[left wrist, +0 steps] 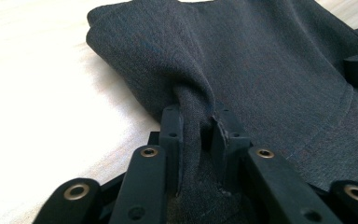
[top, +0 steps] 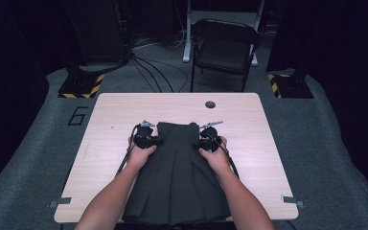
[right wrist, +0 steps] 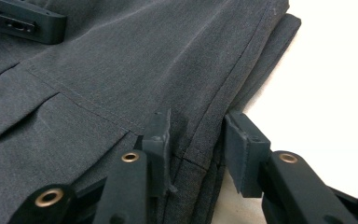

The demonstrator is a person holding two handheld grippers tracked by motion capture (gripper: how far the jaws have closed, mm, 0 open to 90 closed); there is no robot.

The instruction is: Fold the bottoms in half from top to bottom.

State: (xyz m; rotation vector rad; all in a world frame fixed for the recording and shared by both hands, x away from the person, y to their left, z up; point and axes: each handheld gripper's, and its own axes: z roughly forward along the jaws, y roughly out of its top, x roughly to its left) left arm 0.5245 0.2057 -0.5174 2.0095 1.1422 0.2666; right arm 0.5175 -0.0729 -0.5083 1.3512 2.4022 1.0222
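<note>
The dark pleated skirt is pinched at its far waist by the left gripper, while the right gripper's half-open fingers straddle its side seam, presumably for folding.

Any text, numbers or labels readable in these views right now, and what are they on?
"6": a dark numeral on the grey floor mat, left of the table.
Yellow and black hazard stripes, no words, on the stand bases.
No label or print shows on the dark skirt or the grippers.
</note>
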